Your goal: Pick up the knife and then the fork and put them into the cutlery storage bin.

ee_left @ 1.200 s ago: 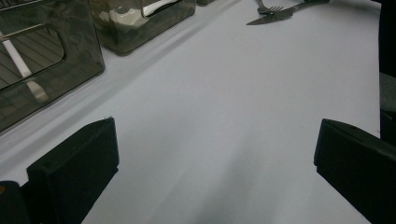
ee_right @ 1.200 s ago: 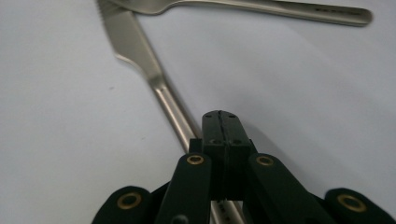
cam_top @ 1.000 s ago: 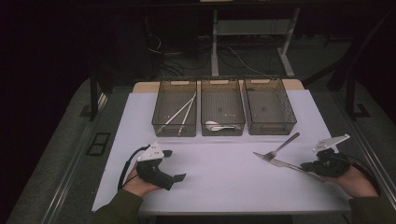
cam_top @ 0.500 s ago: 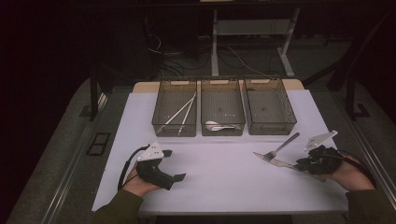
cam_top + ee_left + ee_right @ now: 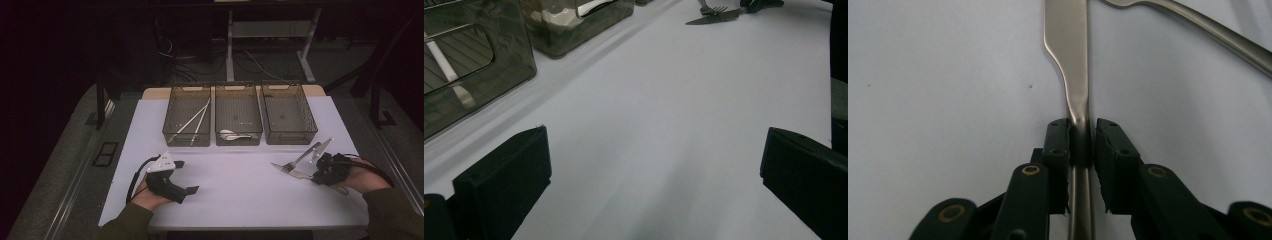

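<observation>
A steel knife [image 5: 1068, 55] lies on the white table, and my right gripper [image 5: 1082, 131] is shut on it where blade meets handle. In the high view that right gripper [image 5: 316, 174] sits at the table's right with the knife [image 5: 295, 173] pointing left. A fork [image 5: 299, 159] lies just beyond the knife, and its handle [image 5: 1208, 27] crosses the right gripper view's upper right corner. My left gripper [image 5: 184, 176] rests open at the front left, its jaws wide apart over bare table [image 5: 664, 130].
Three dark see-through bins stand in a row at the back: the left bin [image 5: 187, 120] holds chopsticks, the middle bin [image 5: 238, 119] holds spoons, the right bin [image 5: 288, 117] looks bare. The table's front edge [image 5: 250, 227] is close to both hands.
My right gripper has moved left along the table onto the knife and its jaws now pinch it. The left gripper has stayed still.
</observation>
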A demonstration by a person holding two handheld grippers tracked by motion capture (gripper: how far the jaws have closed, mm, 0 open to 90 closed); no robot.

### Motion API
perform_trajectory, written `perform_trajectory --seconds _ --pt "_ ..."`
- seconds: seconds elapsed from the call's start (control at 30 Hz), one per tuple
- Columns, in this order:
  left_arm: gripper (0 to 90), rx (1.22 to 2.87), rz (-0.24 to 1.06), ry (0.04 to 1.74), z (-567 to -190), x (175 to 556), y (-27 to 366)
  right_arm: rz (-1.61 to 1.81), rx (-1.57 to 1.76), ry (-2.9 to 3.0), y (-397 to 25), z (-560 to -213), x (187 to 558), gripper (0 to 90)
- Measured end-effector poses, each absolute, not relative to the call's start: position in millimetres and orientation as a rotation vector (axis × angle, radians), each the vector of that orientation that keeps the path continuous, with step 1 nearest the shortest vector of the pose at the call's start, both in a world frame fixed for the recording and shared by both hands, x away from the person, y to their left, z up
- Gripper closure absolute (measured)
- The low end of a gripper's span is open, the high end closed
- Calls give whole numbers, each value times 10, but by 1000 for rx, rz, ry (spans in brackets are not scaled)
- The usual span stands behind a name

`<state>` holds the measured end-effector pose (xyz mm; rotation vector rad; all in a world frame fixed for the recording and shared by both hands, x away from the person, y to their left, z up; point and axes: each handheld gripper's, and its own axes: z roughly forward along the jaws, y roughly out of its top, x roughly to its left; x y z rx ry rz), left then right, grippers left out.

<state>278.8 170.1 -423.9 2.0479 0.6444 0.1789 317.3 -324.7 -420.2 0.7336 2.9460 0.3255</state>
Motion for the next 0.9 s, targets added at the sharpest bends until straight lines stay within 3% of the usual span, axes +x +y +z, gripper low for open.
perform_trajectory --seconds 0.43,0.9 --pt "0 2057 174 638 -4249 2784 1681 153 621 3021 -3109 -4196 3267 792" --pt "0 2059 175 638 -4251 2786 1682 331 611 3000 -3170 -4177 3147 794"
